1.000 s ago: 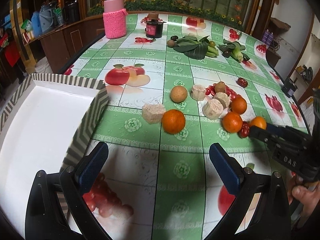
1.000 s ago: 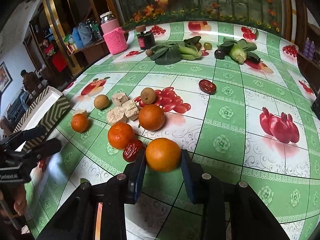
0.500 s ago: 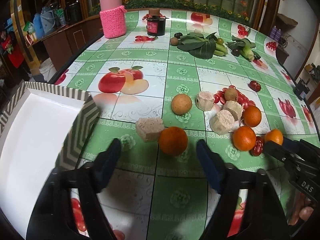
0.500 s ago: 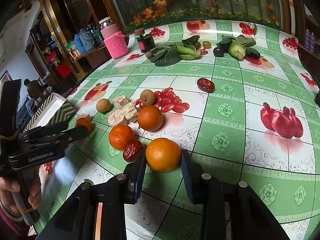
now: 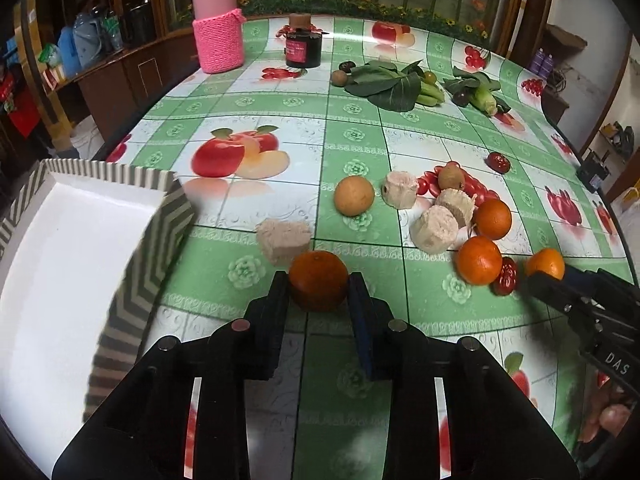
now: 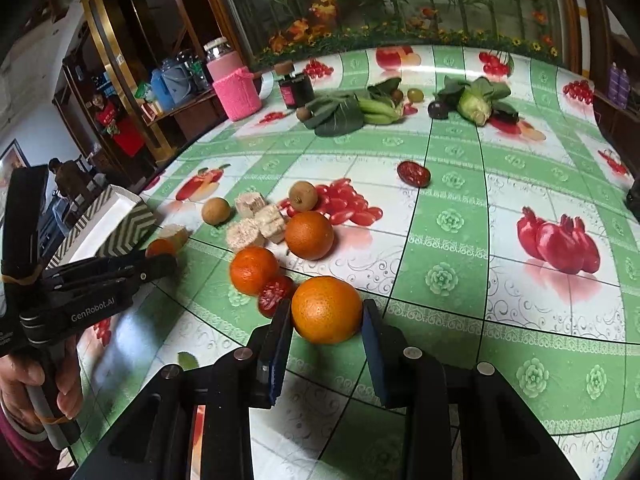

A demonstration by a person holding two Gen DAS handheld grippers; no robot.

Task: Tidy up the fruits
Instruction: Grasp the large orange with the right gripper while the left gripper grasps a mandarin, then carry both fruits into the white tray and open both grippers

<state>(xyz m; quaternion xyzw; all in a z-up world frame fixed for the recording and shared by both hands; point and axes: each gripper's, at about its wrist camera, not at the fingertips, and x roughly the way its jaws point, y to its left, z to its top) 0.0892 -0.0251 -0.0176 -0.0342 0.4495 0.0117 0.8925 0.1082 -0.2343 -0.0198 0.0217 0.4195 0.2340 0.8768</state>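
Clamping one orange (image 5: 319, 286) each: left gripper (image 5: 319, 292), right gripper (image 6: 326, 316).

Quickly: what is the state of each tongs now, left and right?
Left tongs: closed on an orange.
Right tongs: around another orange, left pad touching; whether fully clamped cannot be told.

Pink-sleeved jar (image 5: 218, 28) at far edge, dark jar (image 5: 303, 42) beside, leafy veg (image 5: 390, 84) nr it
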